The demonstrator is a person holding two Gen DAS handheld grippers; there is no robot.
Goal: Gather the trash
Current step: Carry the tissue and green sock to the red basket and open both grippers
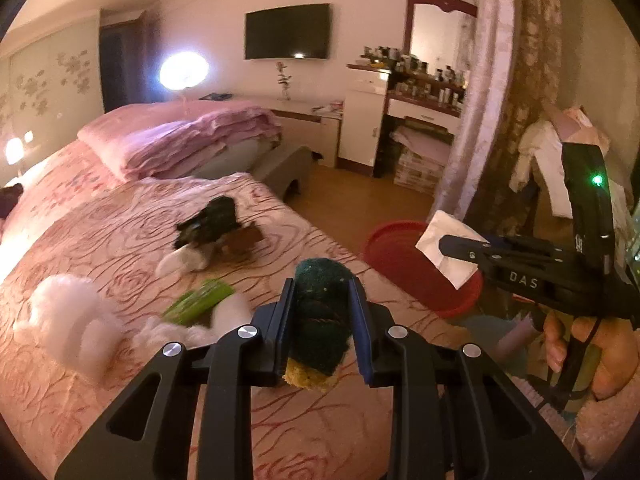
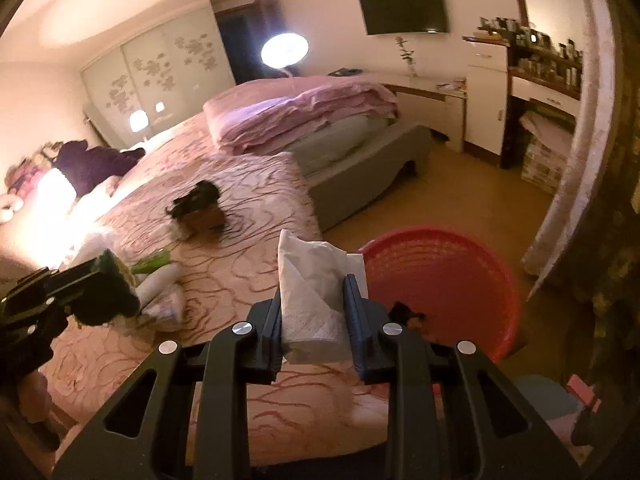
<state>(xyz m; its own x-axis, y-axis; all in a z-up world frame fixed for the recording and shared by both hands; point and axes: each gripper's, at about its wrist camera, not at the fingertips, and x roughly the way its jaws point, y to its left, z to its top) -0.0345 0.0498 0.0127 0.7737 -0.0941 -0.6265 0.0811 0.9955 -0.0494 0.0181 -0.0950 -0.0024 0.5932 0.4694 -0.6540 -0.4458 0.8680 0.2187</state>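
My left gripper [image 1: 322,292] is shut on a dark green scouring sponge [image 1: 322,320] with a yellow underside, held above the bed's near corner. My right gripper [image 2: 314,292] is shut on a folded white paper tissue [image 2: 310,292], held beside the rim of a red basin [image 2: 440,280] that stands on the floor next to the bed. In the left wrist view the right gripper [image 1: 450,244] with the tissue [image 1: 450,248] hangs over the red basin [image 1: 404,256]. In the right wrist view the left gripper [image 2: 114,270] shows at the left with the sponge [image 2: 106,292].
On the pink bedspread [image 1: 120,240] lie a green wrapper [image 1: 200,300], white fluffy scraps [image 1: 68,320], and a dark and brown pile [image 1: 216,232]. A folded pink quilt [image 1: 180,140] sits farther back. A curtain [image 1: 500,100] and a dresser [image 1: 424,92] stand beyond the basin.
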